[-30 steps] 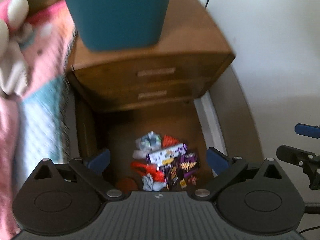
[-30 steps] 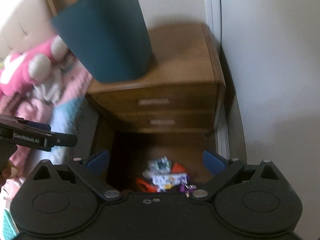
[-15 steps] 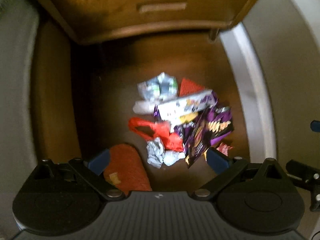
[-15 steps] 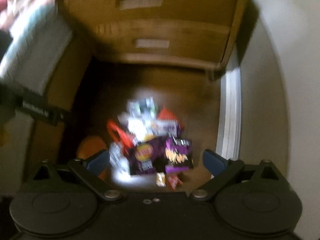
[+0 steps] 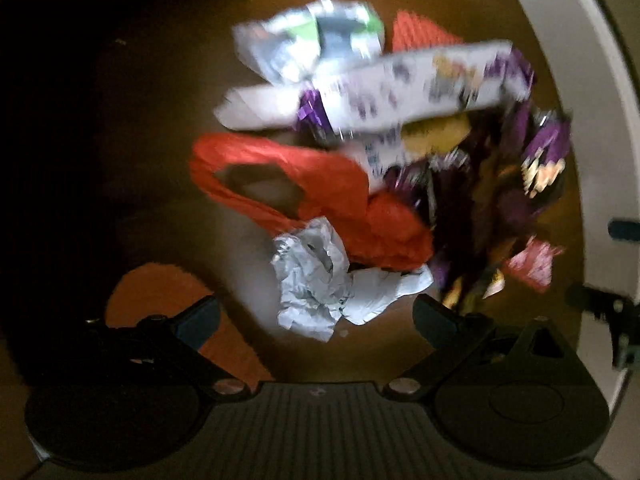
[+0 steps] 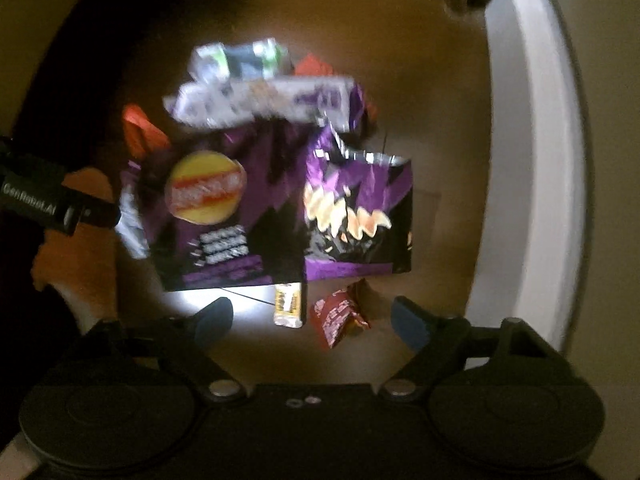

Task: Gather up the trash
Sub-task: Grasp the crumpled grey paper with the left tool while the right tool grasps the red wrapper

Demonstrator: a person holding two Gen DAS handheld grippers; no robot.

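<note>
A pile of trash lies on the brown floor. In the left wrist view I see crumpled white paper [image 5: 316,280], a red plastic bag [image 5: 320,196], a white printed wrapper [image 5: 400,88] and purple snack bags [image 5: 500,184]. My left gripper [image 5: 316,320] is open and empty, just above the white paper. In the right wrist view two purple snack bags [image 6: 280,208], a small yellow candy wrapper [image 6: 287,305] and a red wrapper [image 6: 340,316] show. My right gripper [image 6: 312,320] is open and empty, low over the small wrappers.
A white baseboard [image 6: 532,160] and pale wall run along the right. An orange object [image 5: 160,292] lies on the floor at the left of the pile. The left gripper's body [image 6: 48,200] shows at the left edge of the right wrist view.
Both grippers have dropped from above the nightstand toward the floor. The trash pile now fills both views; the nightstand and teal bin have left view.
</note>
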